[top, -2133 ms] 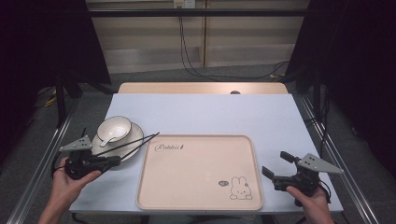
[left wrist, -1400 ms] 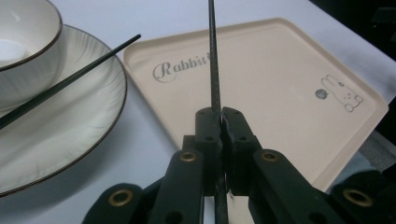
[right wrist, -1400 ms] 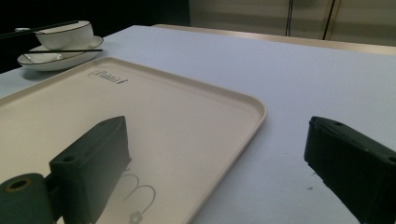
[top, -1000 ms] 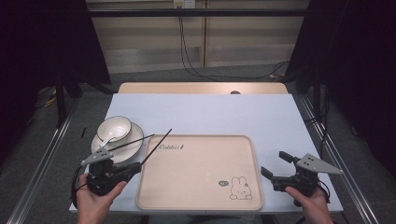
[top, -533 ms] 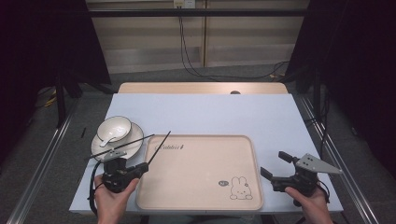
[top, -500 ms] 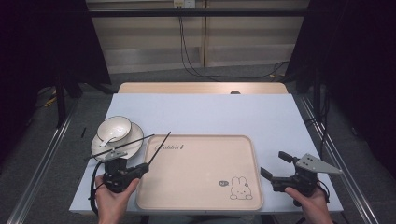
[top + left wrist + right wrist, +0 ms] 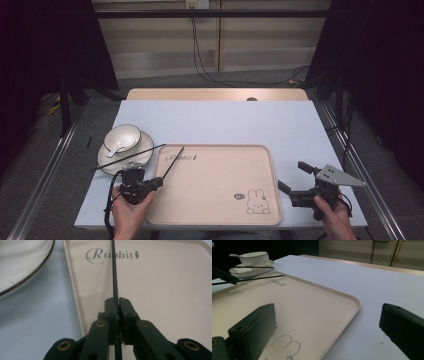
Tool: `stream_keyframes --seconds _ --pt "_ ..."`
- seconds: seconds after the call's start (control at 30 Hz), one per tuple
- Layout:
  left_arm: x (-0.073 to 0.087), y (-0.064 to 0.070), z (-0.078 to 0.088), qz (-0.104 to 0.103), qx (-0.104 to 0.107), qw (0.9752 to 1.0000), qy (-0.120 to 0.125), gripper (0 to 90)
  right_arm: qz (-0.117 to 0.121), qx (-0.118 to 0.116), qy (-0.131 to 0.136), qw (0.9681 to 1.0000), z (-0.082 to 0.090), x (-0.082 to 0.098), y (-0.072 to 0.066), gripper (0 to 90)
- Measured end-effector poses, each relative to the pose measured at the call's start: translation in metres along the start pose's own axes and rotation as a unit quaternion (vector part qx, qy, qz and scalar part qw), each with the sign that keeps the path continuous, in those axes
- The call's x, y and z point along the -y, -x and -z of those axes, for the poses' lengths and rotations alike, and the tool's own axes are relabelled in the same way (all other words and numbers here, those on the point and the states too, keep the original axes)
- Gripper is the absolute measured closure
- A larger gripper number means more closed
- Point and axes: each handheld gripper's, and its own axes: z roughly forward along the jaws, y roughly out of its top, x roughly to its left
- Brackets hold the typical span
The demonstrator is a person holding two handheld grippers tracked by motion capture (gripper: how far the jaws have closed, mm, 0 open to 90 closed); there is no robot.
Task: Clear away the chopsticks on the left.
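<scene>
My left gripper [image 7: 158, 181] is shut on a thin black chopstick [image 7: 172, 162] at the beige tray's [image 7: 215, 200] front left edge. The stick points forward and right, low over the "Rabbit" lettering. In the left gripper view the pads [image 7: 118, 301] clamp the chopstick [image 7: 114, 270] above the tray [image 7: 162, 290]. A second black chopstick [image 7: 130, 156] lies across the white plate [image 7: 146, 150], which bears a white bowl [image 7: 121, 137] and a spoon [image 7: 114, 150]. My right gripper [image 7: 291, 175] rests open right of the tray, nothing between its jaws [image 7: 327, 322].
The pale blue table [image 7: 225, 122] stretches behind the tray, with a wooden strip [image 7: 215, 94] at its far edge. In the right gripper view the bowl [image 7: 257, 255] and plate [image 7: 252, 270] stand beyond the tray [image 7: 312, 302]. A rabbit drawing [image 7: 256, 201] marks the tray's front right.
My left hand has carried the chopstick from the plate's front left, rightward and lower, to the tray's left edge. The right gripper has stayed put, open.
</scene>
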Motion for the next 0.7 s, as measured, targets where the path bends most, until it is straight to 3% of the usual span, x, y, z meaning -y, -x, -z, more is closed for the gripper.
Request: stream_keyframes --seconds 0.13,0.17,0.47,0.5,0.6,0.7 --pt "0.001 0.002 -0.005 0.0 -0.005 1.0 -0.008 85.7 0.002 -0.004 -0.001 1.0 0.0 0.0 0.0 0.9" --pt "0.001 0.002 -0.006 0.001 -0.015 0.9998 -0.011 85.7 0.004 -0.003 -0.004 1.0 0.0 0.0 -0.001 1.0" --pt "0.002 0.0 -0.012 0.012 -0.015 0.9995 -0.024 84.9 0.008 -0.004 -0.004 1.0 -0.001 0.001 -0.001 1.0" --pt "0.003 0.0 -0.013 0.023 -0.018 0.9994 -0.019 84.7 0.008 -0.006 -0.005 0.9999 -0.001 0.001 -0.002 1.0" --pt "0.004 -0.001 -0.015 0.021 -0.016 0.9991 -0.032 84.5 0.008 -0.005 -0.008 0.9999 -0.002 0.001 -0.002 1.0" --pt "0.004 0.0 -0.017 0.014 -0.021 0.9993 -0.027 84.5 0.011 -0.006 -0.01 0.9999 -0.002 0.001 -0.002 1.0"
